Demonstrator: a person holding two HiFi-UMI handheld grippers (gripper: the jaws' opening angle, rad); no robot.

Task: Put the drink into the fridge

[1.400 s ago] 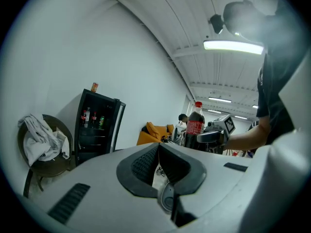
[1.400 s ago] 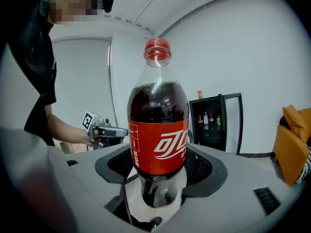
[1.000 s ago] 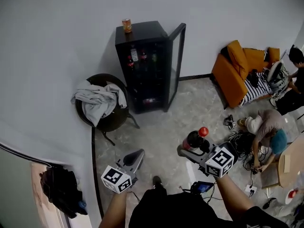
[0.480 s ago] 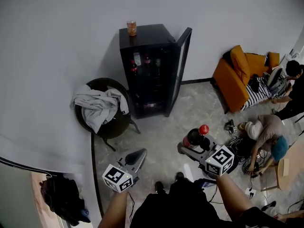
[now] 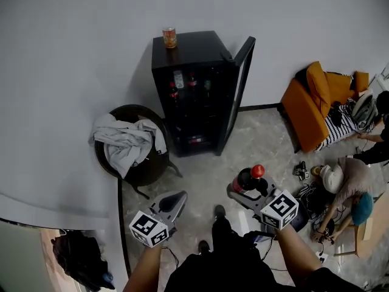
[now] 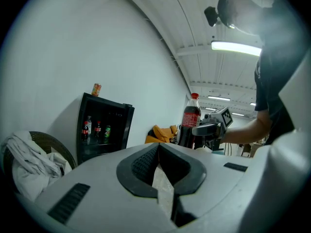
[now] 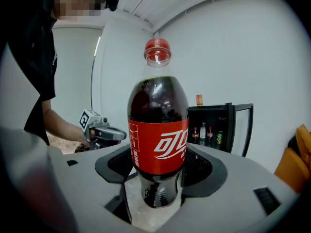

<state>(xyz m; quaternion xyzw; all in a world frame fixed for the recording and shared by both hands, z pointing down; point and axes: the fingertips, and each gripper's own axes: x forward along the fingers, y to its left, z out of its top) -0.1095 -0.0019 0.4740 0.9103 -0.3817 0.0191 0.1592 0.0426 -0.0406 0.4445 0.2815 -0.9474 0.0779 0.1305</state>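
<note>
Red-labelled bottle (image 7: 158,144) stands upright, pinched low on its body by the right gripper (image 7: 156,178), well short of the open fridge (image 5: 194,90). Left gripper (image 6: 160,171) is pressed together, empty. Prob. full, heavy, slick plastic; hold mid-body, keep vertical.

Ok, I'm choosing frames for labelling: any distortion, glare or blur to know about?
Head view: fisheye curves straight lines; the fridge interior is dark. Left gripper view: vignetted corners, the ceiling light glares. Right gripper view: the cola bottle is sharp and evenly lit, corners dark.
</note>
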